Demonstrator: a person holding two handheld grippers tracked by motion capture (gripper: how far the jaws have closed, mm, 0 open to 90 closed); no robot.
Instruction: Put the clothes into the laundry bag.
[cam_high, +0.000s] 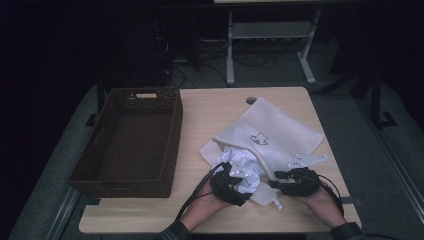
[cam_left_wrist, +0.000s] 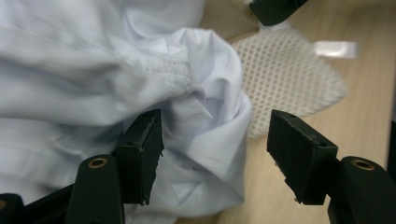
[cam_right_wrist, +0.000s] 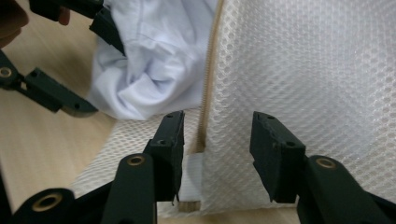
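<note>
A white mesh laundry bag (cam_high: 270, 132) lies on the wooden table (cam_high: 210, 110), its mouth toward the person. A crumpled white garment (cam_high: 245, 167) spills out of that mouth. My left gripper (cam_high: 236, 184) stands open around a fold of the garment (cam_left_wrist: 93, 70); one jaw rests against the cloth, the other is clear of it. My right gripper (cam_high: 276, 181) stands open astride the bag's zippered edge (cam_right_wrist: 210, 70), with mesh (cam_right_wrist: 303, 70) between the jaws and gaps on both sides. In the right gripper view the left gripper (cam_right_wrist: 102, 77) is beside the garment (cam_right_wrist: 154, 56).
A dark brown wicker basket (cam_high: 172, 145) stands on the left side of the table. Bare tabletop lies between the basket and the bag. A cable hole (cam_high: 251, 100) sits near the far edge. Beyond the table are dark floor and desk legs.
</note>
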